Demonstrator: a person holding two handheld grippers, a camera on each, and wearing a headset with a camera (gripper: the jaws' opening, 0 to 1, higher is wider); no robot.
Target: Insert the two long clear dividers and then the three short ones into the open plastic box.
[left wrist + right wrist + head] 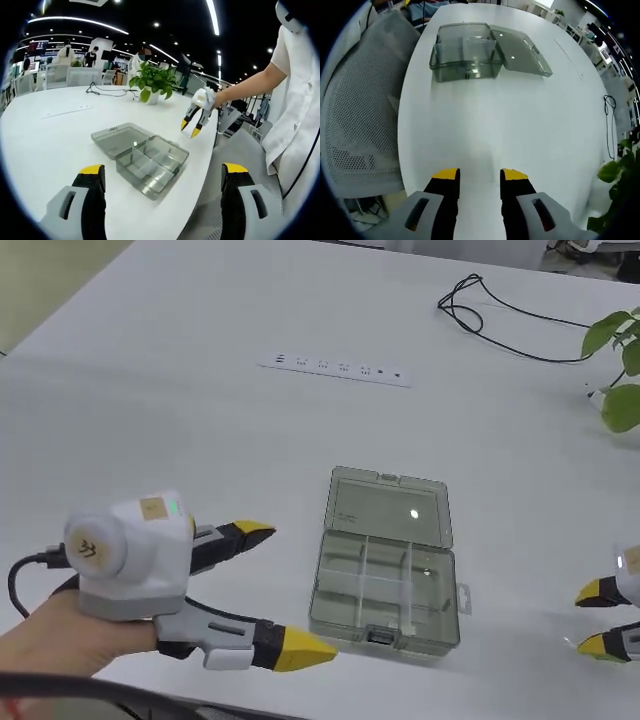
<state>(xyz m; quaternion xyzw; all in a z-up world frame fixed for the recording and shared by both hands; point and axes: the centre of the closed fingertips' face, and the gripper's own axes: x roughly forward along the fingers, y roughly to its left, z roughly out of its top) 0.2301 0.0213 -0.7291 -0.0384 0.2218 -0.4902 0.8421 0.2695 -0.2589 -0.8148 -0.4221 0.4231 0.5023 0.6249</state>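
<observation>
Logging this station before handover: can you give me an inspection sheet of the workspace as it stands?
Surface: white table, clean-looking.
Job's things: plastic box open, its lid laid flat behind it; clear dividers stand inside and form compartments, count unclear.
Clutter: power strip lying mid-table.
Grippers: left gripper open, empty; right gripper open, empty; both apart from the box.
Cables: black cable looped at the far side.
Surroundings: potted plant on the table; mesh chair beside it; people in the background.
</observation>
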